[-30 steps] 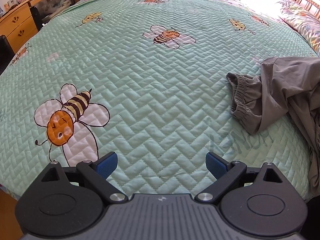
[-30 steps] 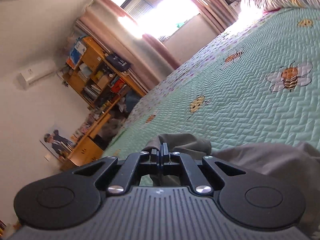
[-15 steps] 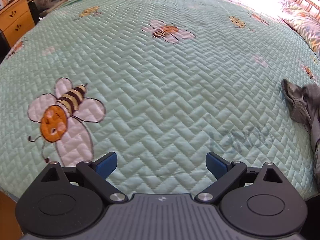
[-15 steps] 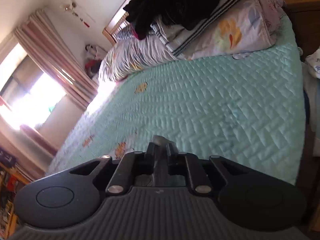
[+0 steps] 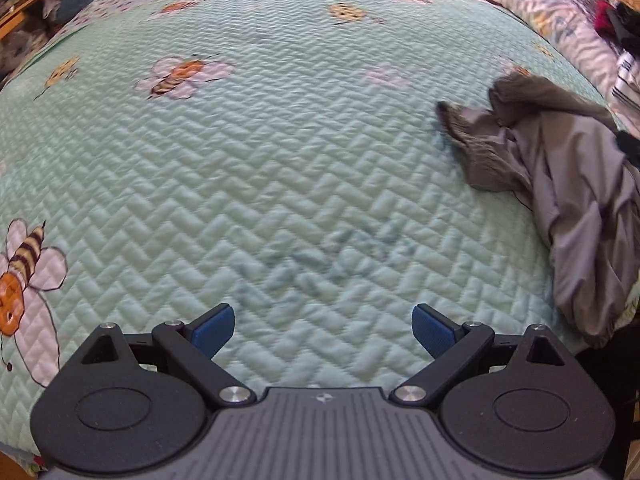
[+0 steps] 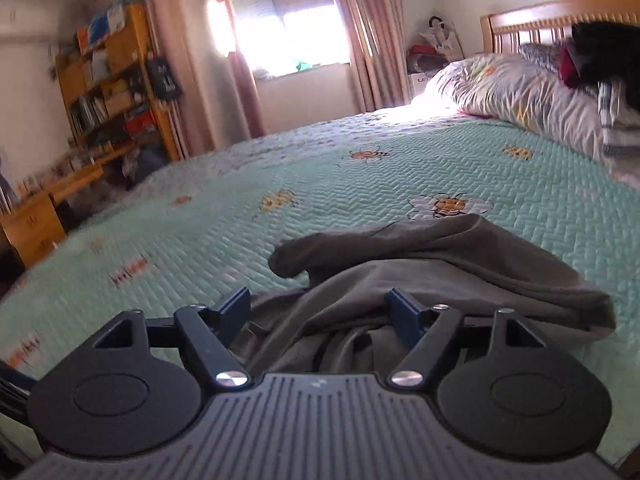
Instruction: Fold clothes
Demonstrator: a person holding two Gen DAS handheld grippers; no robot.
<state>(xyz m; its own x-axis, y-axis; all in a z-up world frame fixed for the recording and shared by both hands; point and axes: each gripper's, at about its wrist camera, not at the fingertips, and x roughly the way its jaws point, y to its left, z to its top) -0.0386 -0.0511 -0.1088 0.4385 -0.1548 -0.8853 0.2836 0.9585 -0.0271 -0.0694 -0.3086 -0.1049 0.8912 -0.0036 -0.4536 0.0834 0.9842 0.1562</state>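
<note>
Over the bed (image 6: pixel 520 208), the right tool (image 6: pixel 318 312) has spread wide, releasing the grey garment (image 6: pixel 440 264); left tool (image 5: pixel 323 328) stays wide.

Both wrist views skim low over the quilt (image 5: pixel 280 168), apparently sharing the grey garment (image 6: pixel 440 272).

Bedroom. Large bed covered by a mint-green quilted bedspread (image 6: pixel 360 184) with a herringbone stitch and bee motifs (image 5: pixel 184 76). Wooden slatted headboard (image 6: pixel 532 24) at the far right, floral pillow (image 6: pixel 508 92) below it, with dark and striped items piled on its right end. Window (image 6: pixel 296 32) in the far wall, strong daylight coming in, glare on the bed's far edge. Pink-brown curtains (image 6: pixel 360 36) on both sides. Wooden bookshelf (image 6: pixel 116 80) at left, crowded with books and boxes; low wooden desk with drawers (image 6: pixel 36 224) beside it. Walls pale.
</note>
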